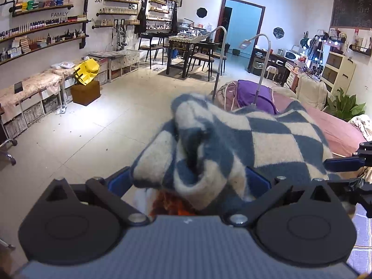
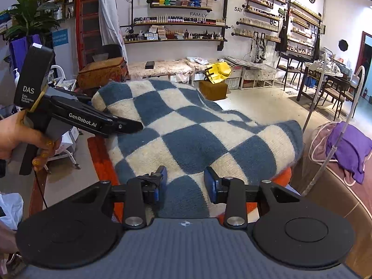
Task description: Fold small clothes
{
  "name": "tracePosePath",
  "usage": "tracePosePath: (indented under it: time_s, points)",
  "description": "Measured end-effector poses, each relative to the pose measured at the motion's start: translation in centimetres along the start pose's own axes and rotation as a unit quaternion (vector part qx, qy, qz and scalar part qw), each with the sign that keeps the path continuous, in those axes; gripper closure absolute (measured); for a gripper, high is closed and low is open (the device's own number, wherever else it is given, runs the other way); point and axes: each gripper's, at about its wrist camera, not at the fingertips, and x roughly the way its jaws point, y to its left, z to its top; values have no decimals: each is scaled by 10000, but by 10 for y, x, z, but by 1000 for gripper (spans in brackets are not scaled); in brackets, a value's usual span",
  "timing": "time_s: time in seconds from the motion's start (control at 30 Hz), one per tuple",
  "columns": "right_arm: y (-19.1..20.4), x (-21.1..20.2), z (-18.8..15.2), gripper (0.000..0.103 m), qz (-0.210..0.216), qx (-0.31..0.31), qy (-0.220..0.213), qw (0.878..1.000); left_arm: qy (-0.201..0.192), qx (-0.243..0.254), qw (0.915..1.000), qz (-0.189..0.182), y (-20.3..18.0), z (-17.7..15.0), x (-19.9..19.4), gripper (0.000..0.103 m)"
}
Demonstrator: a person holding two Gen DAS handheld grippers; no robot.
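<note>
While left gripper (image 2: 130,125), marked "GenRobot.AI", jaws clamp checkered sweater (image 2: 197,134), right gripper (image 2: 185,183) jaws spread apart.

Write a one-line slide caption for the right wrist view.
Right gripper open over a blue-and-cream checkered knit while the hand-held left gripper meets its far edge.

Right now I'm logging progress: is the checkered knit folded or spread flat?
Partly folded. The checkered knit is doubled along its far-right edge, while one end sits bunched between the left tool's fingers.
</note>
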Motion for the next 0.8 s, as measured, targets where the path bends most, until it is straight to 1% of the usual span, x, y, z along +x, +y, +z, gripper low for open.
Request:
tracePosePath:
  time_s: [0.07,0.13,0.17,0.23,0.27,0.3,0.37,0.5,0.7,0.8]
  points:
    - [4,-2,2,38,-72,-18,-73,9999,-120,77,9998,153,-6,8,-8,0]
    - [7,-5,2,35,-131,-53,-188,9997,-292,340,9983,368,-15,11,-21,0]
    - [8,-6,0,31,-166,-71,-270,9995,-374,503,9967,506,-19,12,-26,0]
    - [8,-10,0,18,-192,-18,-396,9990,-498,767,9929,763,-24,15,-34,0]
    - [7,-12,0,3,-172,37,-435,9989,-525,858,9914,837,-26,17,-37,0]
    - [5,-13,0,0,-138,103,-434,9989,-510,884,9911,859,-27,19,-39,0]
    - [3,-14,3,0,-71,154,-359,9992,-405,877,9917,848,-29,24,-42,0]
    - [5,-17,4,0,-87,72,-360,9993,-362,988,9905,881,-32,28,-47,0]
    - [2,-27,15,0,136,124,-302,9994,-89,970,9933,617,-44,36,-57,0]
    - [1,-33,24,0,170,48,-263,9995,67,1133,9914,657,-57,43,-60,0]
